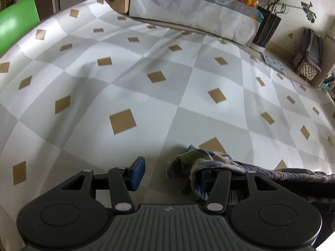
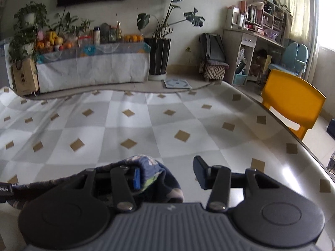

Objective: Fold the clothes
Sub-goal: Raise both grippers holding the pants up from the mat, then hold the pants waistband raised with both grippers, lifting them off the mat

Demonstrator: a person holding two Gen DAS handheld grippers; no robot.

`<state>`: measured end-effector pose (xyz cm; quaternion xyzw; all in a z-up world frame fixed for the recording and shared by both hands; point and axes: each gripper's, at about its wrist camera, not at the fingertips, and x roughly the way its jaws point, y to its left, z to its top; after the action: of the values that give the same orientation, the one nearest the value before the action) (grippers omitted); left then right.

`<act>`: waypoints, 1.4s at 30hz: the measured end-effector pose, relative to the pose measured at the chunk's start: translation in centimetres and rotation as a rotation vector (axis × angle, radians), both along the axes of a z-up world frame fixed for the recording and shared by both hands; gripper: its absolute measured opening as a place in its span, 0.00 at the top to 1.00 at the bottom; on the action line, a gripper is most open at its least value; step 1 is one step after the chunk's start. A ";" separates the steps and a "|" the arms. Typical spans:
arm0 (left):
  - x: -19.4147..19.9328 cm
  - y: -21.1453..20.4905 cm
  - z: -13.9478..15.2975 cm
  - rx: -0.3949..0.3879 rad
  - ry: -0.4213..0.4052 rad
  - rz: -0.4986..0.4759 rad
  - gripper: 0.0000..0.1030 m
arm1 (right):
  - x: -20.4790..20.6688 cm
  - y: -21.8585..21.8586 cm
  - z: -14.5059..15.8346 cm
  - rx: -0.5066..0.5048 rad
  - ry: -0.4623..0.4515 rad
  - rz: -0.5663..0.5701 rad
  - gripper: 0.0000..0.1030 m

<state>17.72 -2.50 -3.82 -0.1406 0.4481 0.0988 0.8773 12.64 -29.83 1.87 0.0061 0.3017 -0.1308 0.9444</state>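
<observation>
The patterned garment [image 1: 211, 163] hangs between the two grippers, over the checked tablecloth [image 1: 146, 67]. It is draped on the right finger of the left gripper [image 1: 169, 173] and on the left finger of the right gripper [image 2: 167, 173]; both jaws stand apart, nothing pinched. Beyond the tablecloth stand a covered sideboard [image 2: 92, 67] and a potted plant [image 2: 160, 56]; a yellow chair [image 2: 293, 102] is beside its right edge.

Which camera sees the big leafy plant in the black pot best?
The right wrist view: the leafy plant stands whole, from leaves down to its black pot, against the wall. The left wrist view shows it only squeezed into the top right corner, small and bent.
</observation>
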 end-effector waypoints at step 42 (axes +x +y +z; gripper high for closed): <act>-12.1 1.7 15.5 0.134 -0.311 -0.009 0.49 | -13.9 0.8 13.5 0.054 -0.260 0.007 0.56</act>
<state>5.58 -0.75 11.63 -0.0936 0.3000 0.1017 0.9439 -1.31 -29.05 15.37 0.0474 0.1802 -0.1173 0.9755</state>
